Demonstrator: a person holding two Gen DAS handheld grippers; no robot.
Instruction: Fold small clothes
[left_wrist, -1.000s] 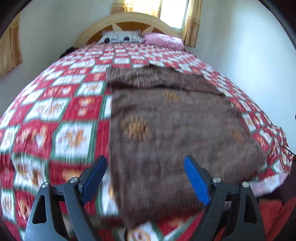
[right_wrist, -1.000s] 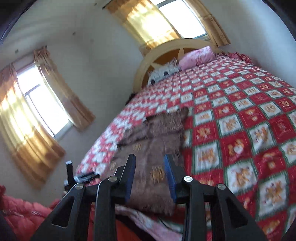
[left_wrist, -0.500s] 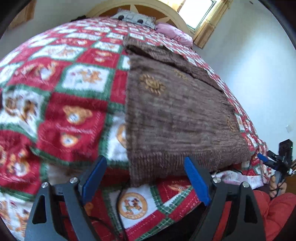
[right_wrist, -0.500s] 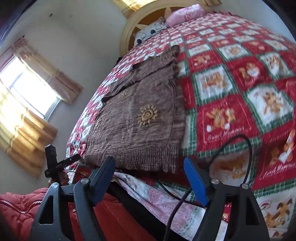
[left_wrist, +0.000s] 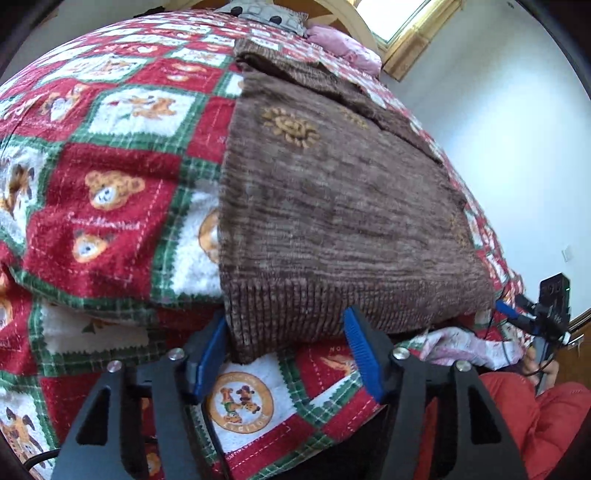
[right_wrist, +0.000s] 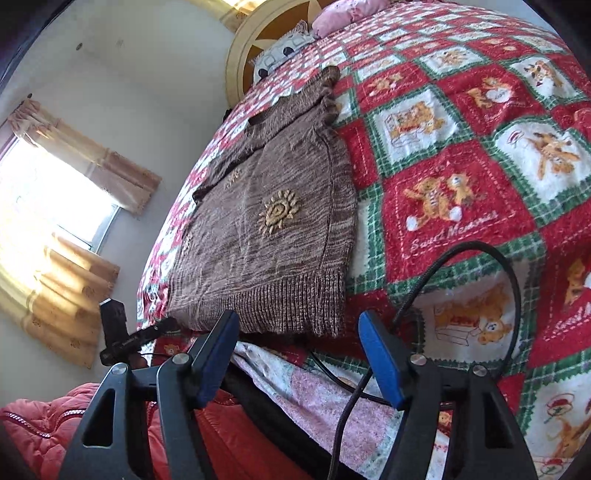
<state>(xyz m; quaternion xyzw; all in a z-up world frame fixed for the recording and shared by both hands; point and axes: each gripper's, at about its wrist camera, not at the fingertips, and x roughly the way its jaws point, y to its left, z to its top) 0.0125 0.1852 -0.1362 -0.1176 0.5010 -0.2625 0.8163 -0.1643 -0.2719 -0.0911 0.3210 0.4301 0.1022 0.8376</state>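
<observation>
The brown knitted sweater (left_wrist: 332, 206) is lying flat near the foot of the bed, on the red checked blanket (left_wrist: 110, 177). I am lining up to take its ribbed hem (left_wrist: 295, 314). My left gripper (left_wrist: 284, 350), jaws apart, is straddling one corner; my right gripper (right_wrist: 299, 354), also apart, is hovering short of the other, needing to close in.
</observation>
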